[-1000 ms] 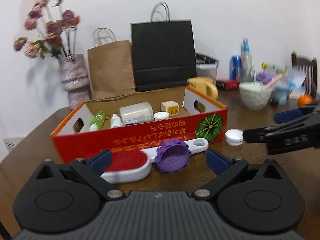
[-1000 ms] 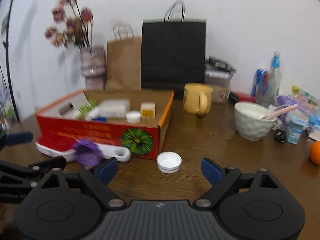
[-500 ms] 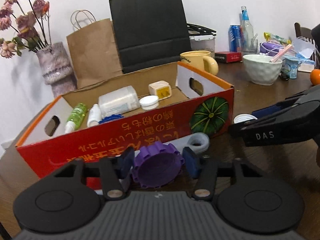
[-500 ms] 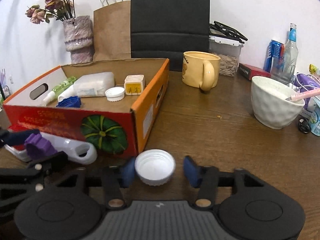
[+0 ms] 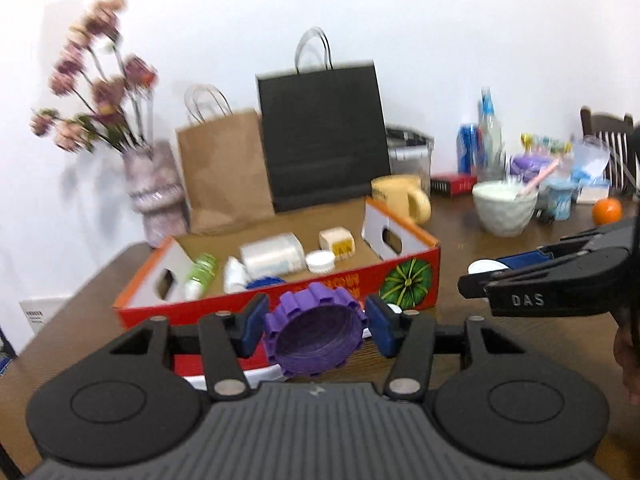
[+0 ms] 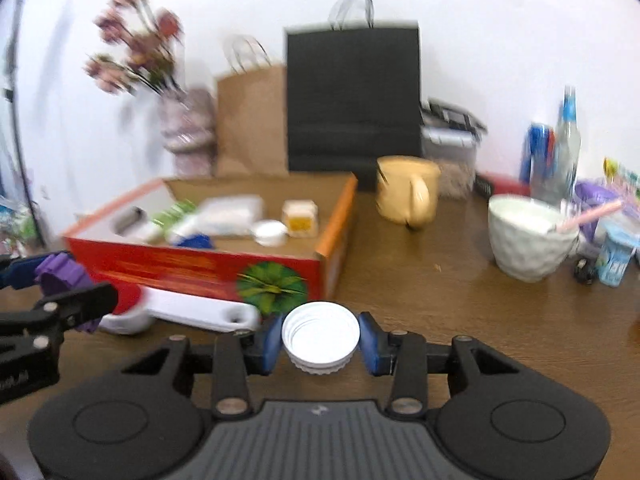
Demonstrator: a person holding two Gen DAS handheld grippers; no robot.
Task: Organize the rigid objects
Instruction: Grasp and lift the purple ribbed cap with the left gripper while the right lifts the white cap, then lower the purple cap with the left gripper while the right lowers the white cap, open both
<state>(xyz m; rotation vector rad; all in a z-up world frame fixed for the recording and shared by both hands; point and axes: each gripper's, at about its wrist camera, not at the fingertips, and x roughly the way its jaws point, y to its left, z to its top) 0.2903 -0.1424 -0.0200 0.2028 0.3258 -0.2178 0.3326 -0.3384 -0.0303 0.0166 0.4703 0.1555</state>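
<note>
My left gripper (image 5: pixel 316 330) is shut on a purple ridged lid (image 5: pixel 316 336) and holds it lifted in front of the red cardboard box (image 5: pixel 412 280). My right gripper (image 6: pixel 320 338) is shut on a white screw cap (image 6: pixel 320 336), held above the table near the box's front corner (image 6: pixel 276 284). The box holds a green tube (image 5: pixel 199 280), a clear case (image 5: pixel 272 258), a small white cap (image 5: pixel 320 261), a blue lid and a yellow block (image 5: pixel 338 242). A red-and-white lint brush (image 6: pixel 188 310) lies in front of the box.
Behind the box stand a brown paper bag (image 5: pixel 224 168), a black bag (image 5: pixel 324 136) and a flower vase (image 5: pixel 158 196). To the right are a yellow mug (image 6: pixel 408 190), a white bowl (image 6: pixel 528 240), bottles, cups and an orange (image 5: pixel 607 211).
Both grippers closed on their lids, then lifted them off the table. The purple lid came up off the lint brush and the white cap rose from beside the box.
</note>
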